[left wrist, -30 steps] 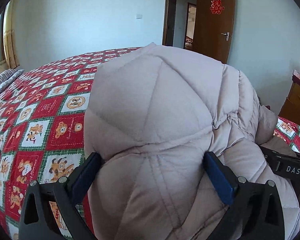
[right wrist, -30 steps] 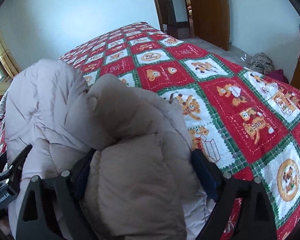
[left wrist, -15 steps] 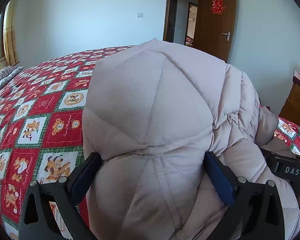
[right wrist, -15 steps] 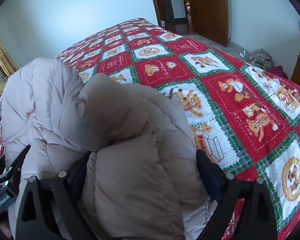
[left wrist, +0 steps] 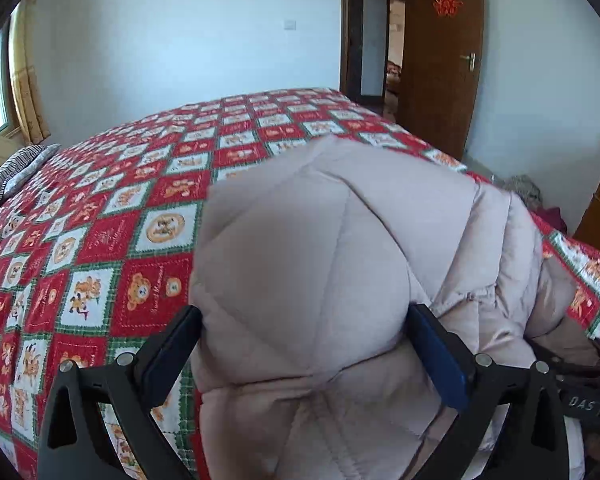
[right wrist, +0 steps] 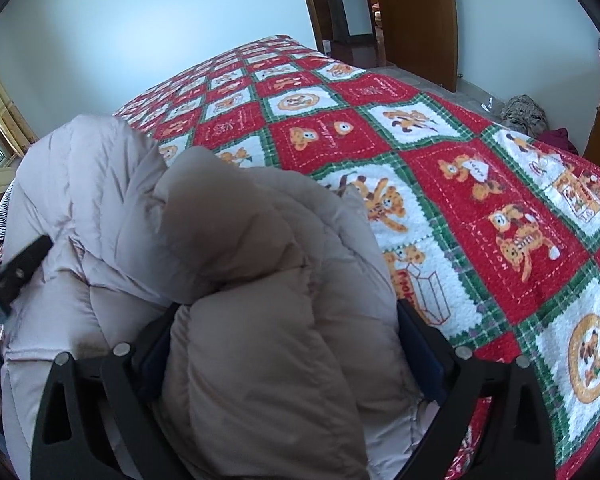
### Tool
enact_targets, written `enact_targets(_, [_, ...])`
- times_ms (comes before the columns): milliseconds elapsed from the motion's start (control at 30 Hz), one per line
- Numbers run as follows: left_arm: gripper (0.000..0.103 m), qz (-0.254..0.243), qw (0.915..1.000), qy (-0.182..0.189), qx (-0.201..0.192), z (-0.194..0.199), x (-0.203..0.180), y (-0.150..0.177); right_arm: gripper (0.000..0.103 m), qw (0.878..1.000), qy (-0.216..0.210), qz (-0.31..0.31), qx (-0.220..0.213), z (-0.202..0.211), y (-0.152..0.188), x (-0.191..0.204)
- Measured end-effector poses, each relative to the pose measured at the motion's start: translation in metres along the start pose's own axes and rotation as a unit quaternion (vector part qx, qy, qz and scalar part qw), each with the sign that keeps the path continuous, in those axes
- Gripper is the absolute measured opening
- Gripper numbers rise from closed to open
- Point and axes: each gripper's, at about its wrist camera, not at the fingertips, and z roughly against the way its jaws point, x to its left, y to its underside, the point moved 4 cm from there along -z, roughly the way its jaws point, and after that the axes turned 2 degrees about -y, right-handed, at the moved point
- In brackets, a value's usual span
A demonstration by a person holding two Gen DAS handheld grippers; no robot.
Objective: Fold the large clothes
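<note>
- Pinching a fat quilted fold of the pale puffer jacket (left wrist: 320,280) in the left gripper (left wrist: 304,344), tipped downward, padding bulging over both pads
- Just been easing the right gripper (right wrist: 284,352) wider, also tipped down, jaws near full spread, a bundle of the jacket filling the gap and swelling against both pads
- Probably light, springy and slick-shelled; best taken deep along a seam or hem, not on loose puff
- Heaped at the near edge of the red teddy-bear quilt (left wrist: 100,240), open door (left wrist: 440,60) beyond
</note>
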Motion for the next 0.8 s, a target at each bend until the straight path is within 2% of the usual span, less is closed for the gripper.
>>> enact_targets(133, [0.102,-0.005,0.9999,-0.012,-0.011,-0.002,-0.003,0.006,0.098,1.0,-0.003,-0.002,0.001,0.0,0.0,0.0])
enact_targets(600, [0.102,0.006,0.9999,0.012,-0.002,-0.011,-0.003,0.011,0.099,1.0,-0.012,-0.005,0.005,-0.002,-0.001,0.0])
enact_targets(667, [0.102,0.01,0.9994,0.032,0.006,-0.002,0.006,0.014,0.101,0.999,-0.029,-0.006,0.017,-0.003,-0.002,-0.001])
enact_targets(800, [0.102,0.091,0.9913,0.092,0.021,0.03,0.043,0.037,0.102,0.996,-0.082,-0.022,0.028,-0.001,-0.003,-0.01])
